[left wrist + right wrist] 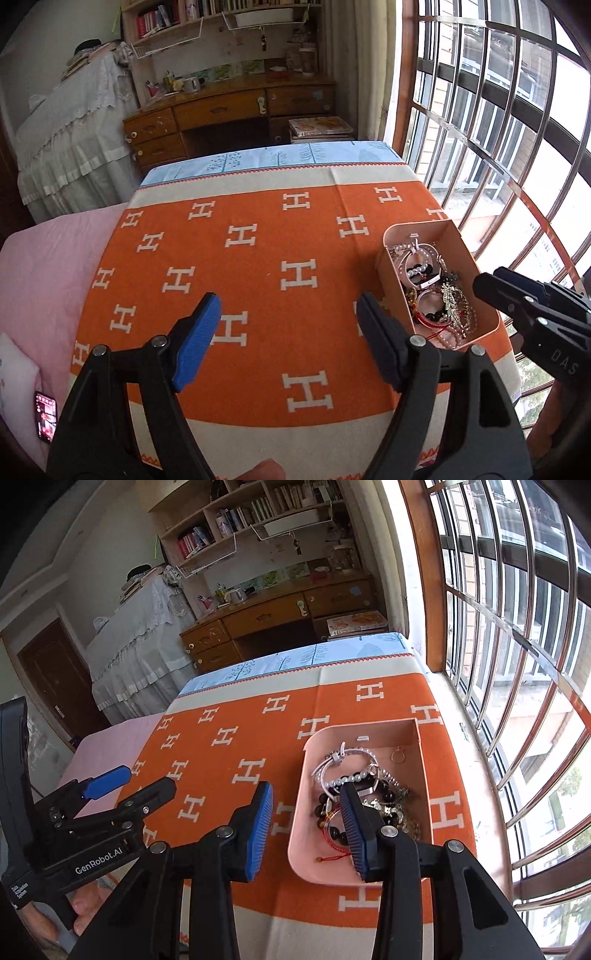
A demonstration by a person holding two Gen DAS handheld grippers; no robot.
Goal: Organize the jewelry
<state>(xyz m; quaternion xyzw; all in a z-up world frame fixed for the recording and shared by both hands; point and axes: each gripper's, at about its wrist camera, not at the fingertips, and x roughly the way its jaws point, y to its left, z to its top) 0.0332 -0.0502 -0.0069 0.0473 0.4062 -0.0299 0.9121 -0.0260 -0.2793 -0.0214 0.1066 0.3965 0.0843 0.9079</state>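
On the blanket: your pink box (373,738) sits at the right side, close to the window (517,664), well lit and within reach of your right tool.
Jewelry: it all lies in the box as one heap (354,794) — bead and pearl bracelets, a bangle, gold chains, a red cord trailing to the near corner. One thin ring (397,755) lies apart at the far end. No piece shows on the blanket (258,258).
Right gripper (306,823): spread wide, empty. One pad hangs over the heap, the other outside the box's left wall, so the wall stands between your fingers. You look set for the box or its contents; I cannot tell which.
Left gripper (288,343): also spread and empty, held above bare orange cloth left of the box, clear of your right tool's path.
Stage: the heap fits a box waiting to be sorted out, and equally pieces gathered in; the pictures do not settle it.
Risk: the chains and cord look tangled, so one piece would likely drag its neighbours.
Room: the desk (229,110) and shelves stand beyond the blanket, apart from your work.
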